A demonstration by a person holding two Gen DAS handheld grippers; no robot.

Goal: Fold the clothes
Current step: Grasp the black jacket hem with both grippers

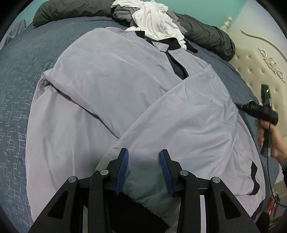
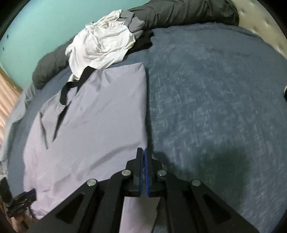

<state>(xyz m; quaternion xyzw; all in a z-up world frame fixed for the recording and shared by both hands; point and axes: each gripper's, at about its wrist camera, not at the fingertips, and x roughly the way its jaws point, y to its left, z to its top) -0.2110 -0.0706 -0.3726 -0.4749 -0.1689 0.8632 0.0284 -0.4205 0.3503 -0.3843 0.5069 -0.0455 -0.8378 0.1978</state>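
The lavender jacket (image 1: 111, 93) lies spread on the blue bed (image 2: 206, 93), sleeves folded across. The left gripper (image 1: 144, 168) has jaws spread over a cuff; the right gripper (image 2: 143, 172), jaws pressed together, seemingly pinches its edge. Slippery fabric could slide and undo the folds.

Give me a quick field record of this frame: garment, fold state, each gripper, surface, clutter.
garment: lavender jacket with black collar and placket, spread on the bed
fold state: both sleeves laid across the body; right side edge straight
left gripper: open, fingers either side of the sleeve cuff
right gripper: shut at the jacket's right edge; fabric runs under it, but whether it is pinched cannot be told
surface: blue bedspread
clutter: white garment on a grey one by the dark pillows
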